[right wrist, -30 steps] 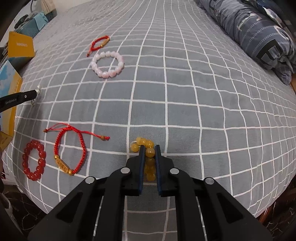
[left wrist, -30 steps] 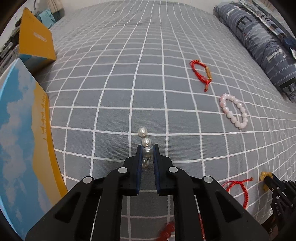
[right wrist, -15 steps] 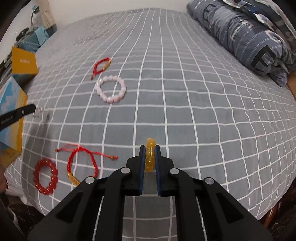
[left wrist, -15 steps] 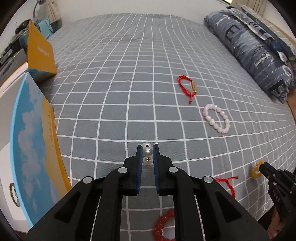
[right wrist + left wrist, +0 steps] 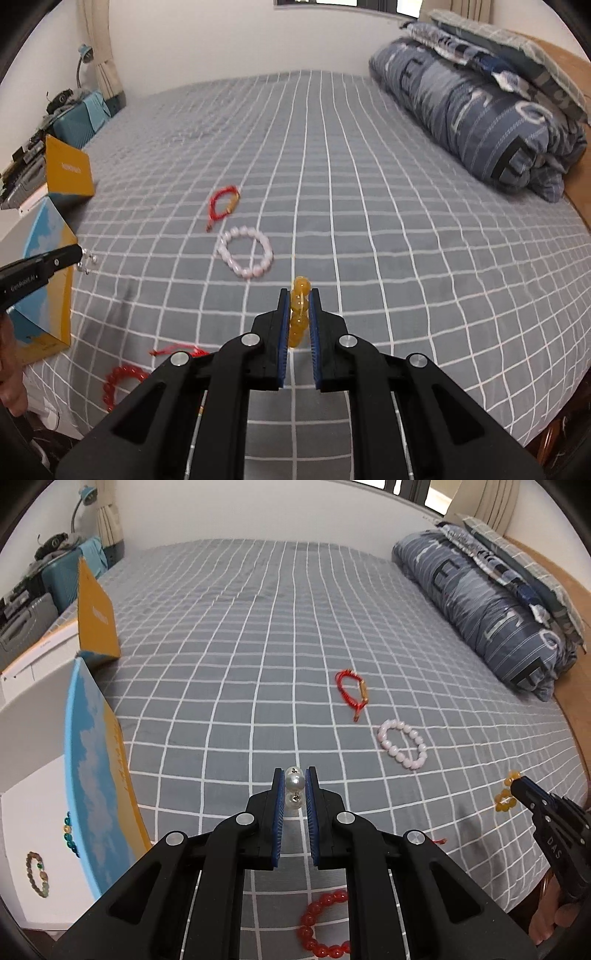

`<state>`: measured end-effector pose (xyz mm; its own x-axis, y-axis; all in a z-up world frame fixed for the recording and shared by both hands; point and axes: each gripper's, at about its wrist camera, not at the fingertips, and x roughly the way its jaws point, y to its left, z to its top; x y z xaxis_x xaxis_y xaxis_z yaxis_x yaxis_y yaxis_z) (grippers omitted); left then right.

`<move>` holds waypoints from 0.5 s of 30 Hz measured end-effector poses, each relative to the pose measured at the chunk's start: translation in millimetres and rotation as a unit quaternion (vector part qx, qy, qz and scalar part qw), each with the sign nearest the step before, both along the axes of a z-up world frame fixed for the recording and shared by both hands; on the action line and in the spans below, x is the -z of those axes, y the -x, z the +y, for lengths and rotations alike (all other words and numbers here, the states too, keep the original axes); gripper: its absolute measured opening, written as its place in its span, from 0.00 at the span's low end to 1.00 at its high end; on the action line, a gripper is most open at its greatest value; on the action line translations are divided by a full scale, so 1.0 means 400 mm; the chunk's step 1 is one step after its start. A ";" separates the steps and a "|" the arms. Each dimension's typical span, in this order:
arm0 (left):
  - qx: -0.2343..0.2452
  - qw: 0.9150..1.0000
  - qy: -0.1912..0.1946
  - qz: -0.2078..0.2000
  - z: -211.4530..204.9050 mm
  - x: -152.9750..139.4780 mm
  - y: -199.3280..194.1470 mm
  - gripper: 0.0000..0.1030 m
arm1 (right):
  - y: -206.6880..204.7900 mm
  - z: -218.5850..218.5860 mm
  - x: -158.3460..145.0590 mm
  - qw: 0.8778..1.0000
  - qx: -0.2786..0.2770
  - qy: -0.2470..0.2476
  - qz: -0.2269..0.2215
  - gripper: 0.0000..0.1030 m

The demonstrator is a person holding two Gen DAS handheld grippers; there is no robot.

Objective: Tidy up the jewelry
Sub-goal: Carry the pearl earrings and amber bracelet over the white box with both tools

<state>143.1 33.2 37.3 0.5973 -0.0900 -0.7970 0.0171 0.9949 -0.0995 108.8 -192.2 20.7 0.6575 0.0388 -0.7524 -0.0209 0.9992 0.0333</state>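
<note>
Pearl bracelet (image 5: 294, 782) pinched in left gripper (image 5: 294, 794) fingers, amber bracelet (image 5: 298, 314) pinched in right gripper (image 5: 298, 317); both held above the bed (image 5: 258, 646). Step judged: carrying. Next: deliver into white box (image 5: 33, 812) at left, beside beaded bracelets (image 5: 37, 873) there.

We cannot see most of the pearl bracelet (image 5: 294, 783): only a few beads show between the left gripper's (image 5: 294, 794) pads. Below it, the red bead bracelet (image 5: 325, 928) is partly covered by the gripper body. The red cord bracelet (image 5: 439, 840) beside that body shows only a tail. The amber bracelet (image 5: 298, 314) hangs edge-on, its loop unreadable. Beads in the white box (image 5: 22, 746) are too small to identify.
</note>
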 end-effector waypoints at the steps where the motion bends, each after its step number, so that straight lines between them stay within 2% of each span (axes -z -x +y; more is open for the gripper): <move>1: 0.001 1.000 0.001 -0.003 -0.001 -0.006 0.003 0.10 | 0.002 0.003 -0.010 1.000 0.000 -0.003 -0.007 0.09; 6: 0.007 0.999 -0.006 -0.041 -0.007 -0.042 0.030 0.10 | 0.002 0.022 -0.045 0.999 -0.004 -0.013 -0.034 0.09; 15: 0.002 0.998 -0.011 -0.068 0.028 -0.084 0.067 0.10 | -0.007 0.079 -0.080 0.998 -0.008 -0.013 -0.058 0.09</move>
